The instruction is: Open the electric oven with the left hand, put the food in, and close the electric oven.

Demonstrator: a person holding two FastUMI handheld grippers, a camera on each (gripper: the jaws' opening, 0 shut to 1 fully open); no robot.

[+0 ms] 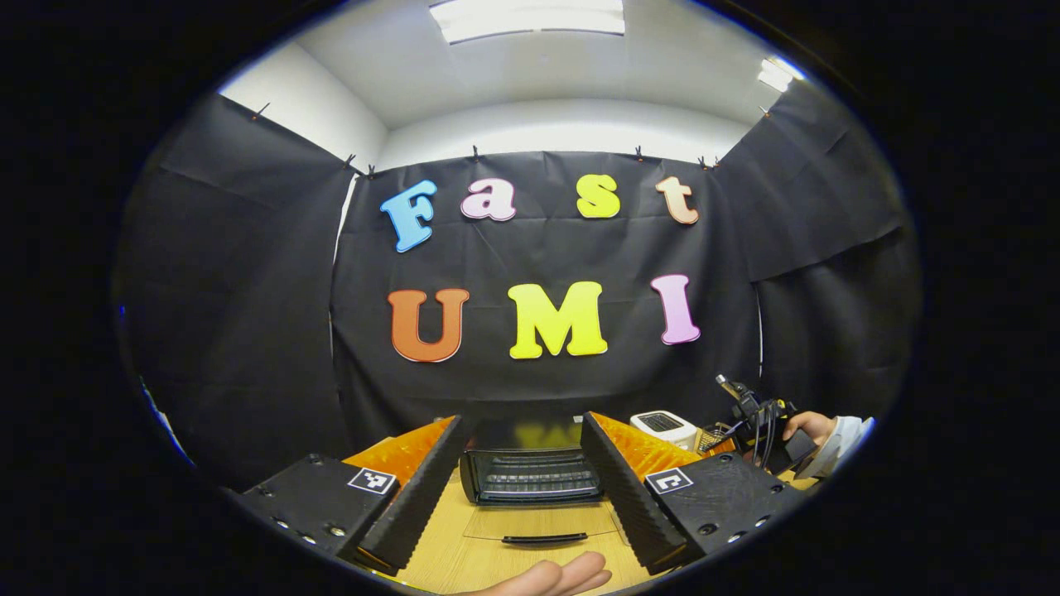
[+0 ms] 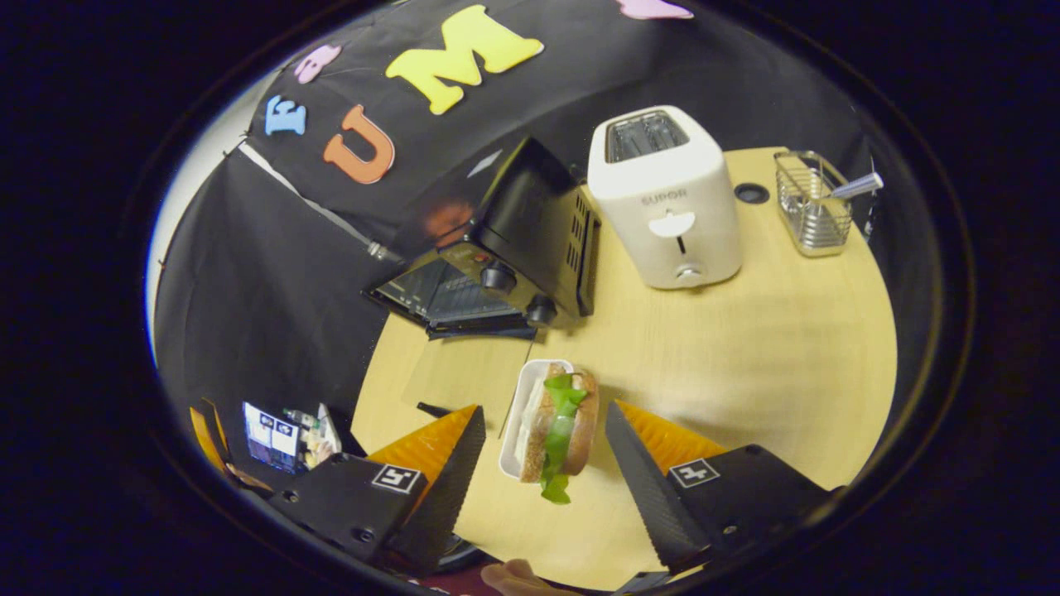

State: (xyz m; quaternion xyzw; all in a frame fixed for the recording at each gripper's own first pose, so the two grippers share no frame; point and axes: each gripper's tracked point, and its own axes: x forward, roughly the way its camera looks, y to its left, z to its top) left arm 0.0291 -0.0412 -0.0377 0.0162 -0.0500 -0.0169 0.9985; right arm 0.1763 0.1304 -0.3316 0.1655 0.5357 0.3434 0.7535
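Wooden tabletop point(image 2: 745, 348), pale, bearing all items listed below.

Right gripper point(image 2: 542, 463) — fingers spread wide, straddling the food from above; neither finger touches it. Judged step: picking up the food for loading.

Food — sandwich point(image 2: 559, 426) with green leaf, standing on edge in a white tray point(image 2: 515, 414), between the right gripper's fingers and just in front of the oven. Advice: lower until the fingers bracket tray and bread together, close across the short width, grip gently so the bread is not crushed or the filling pushed out.

Left gripper point(image 1: 517, 488) — fingers wide apart, holding nothing, level with the oven mouth and facing it. Best kept back from the opening so the right gripper has room.

Oven door point(image 1: 542, 523) — glass, lying flat on the table, handle toward the viewer.

Electric oven point(image 2: 505, 248) — black, open, wire rack point(image 1: 530, 478) exposed. Advice: carry the tray over the lowered door, slide it level onto the rack.

Toaster point(image 2: 667, 199) — white, right of the oven, not involved.

Wire basket point(image 2: 811, 203) — far corner, holding a utensil.
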